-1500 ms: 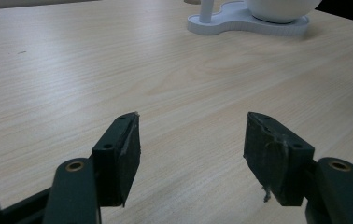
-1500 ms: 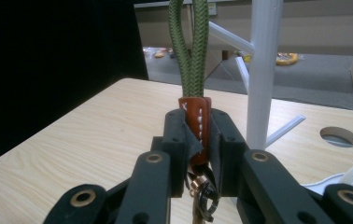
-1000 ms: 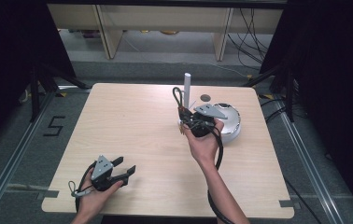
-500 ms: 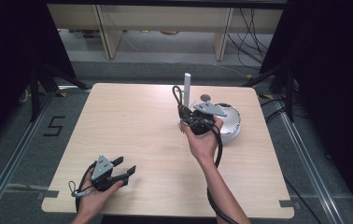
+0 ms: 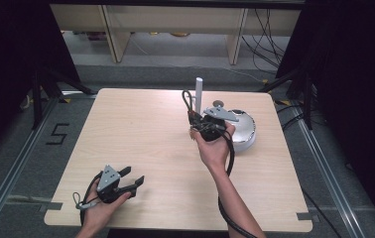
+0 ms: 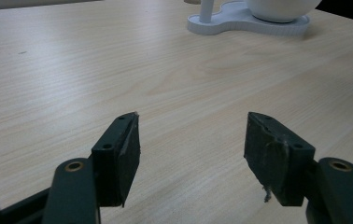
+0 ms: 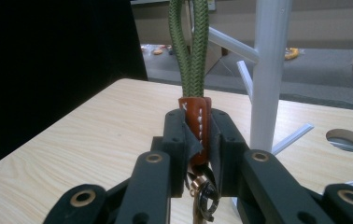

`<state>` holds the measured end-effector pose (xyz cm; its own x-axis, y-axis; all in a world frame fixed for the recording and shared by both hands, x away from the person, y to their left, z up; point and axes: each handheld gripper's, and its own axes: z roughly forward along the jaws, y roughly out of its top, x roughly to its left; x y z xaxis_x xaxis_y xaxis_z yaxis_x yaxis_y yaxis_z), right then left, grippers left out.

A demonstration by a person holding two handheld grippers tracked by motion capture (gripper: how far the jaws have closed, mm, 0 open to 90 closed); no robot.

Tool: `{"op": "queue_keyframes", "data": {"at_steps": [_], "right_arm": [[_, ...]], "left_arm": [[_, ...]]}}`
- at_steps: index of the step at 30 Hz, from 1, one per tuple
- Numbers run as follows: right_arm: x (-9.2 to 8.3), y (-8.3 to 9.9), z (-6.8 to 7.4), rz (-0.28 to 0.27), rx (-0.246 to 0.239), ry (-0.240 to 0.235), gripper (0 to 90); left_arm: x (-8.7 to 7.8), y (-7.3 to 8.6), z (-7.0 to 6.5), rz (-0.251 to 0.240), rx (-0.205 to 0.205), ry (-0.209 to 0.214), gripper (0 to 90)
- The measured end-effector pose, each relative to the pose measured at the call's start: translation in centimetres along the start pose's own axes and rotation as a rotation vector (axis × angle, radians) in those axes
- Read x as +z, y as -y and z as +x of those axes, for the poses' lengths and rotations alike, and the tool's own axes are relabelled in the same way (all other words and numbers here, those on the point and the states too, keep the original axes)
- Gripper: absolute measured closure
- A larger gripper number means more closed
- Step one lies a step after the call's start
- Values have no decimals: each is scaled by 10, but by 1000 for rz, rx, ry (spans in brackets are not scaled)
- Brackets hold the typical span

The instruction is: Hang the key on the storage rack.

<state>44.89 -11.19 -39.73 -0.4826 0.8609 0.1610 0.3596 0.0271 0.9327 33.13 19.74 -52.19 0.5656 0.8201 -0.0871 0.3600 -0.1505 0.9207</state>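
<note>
the right claw (image 7: 198,135) is clamped on the brown leather tab (image 7: 197,126) of a keychain, with the green cord loop (image 7: 189,51) standing up above the jaws and the metal ring (image 7: 206,196) hanging below them. in the high view the right claw (image 5: 201,118) sits just beside the white peg stand (image 5: 199,91), near the far right part of the desk (image 5: 126,134), and the loop (image 5: 187,101) rises to the left of the post. the left claw (image 5: 133,182) rests near the front left edge, its jaws standing wide apart with nothing between them; in its own view the left claw (image 6: 191,140) looks across bare wood toward the stand's white base (image 6: 249,21).

the step in hand looks like hanging the loop on one of the slanted pegs (image 7: 233,44) of the stand. to do it well, keep the grip firm on the tab so the loop stays upright and open, not twisted. bring the loop's opening in line with the peg's free tip, then slide it over and down toward the post so it cannot slip off. move slowly near the post (image 7: 268,70): a nudge could tip the light stand. let go only once the cord bears on the peg. the left claw could steady the base if it wobbles.
</note>
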Motion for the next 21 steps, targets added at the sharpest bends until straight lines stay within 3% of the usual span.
{"op": "queue_keyframes", "data": {"at_steps": [21], "right_arm": [[11, 2, -2, 19, 51, 19, 788]], "left_arm": [[0, 0, 0, -1, 1, 1, 355]]}}
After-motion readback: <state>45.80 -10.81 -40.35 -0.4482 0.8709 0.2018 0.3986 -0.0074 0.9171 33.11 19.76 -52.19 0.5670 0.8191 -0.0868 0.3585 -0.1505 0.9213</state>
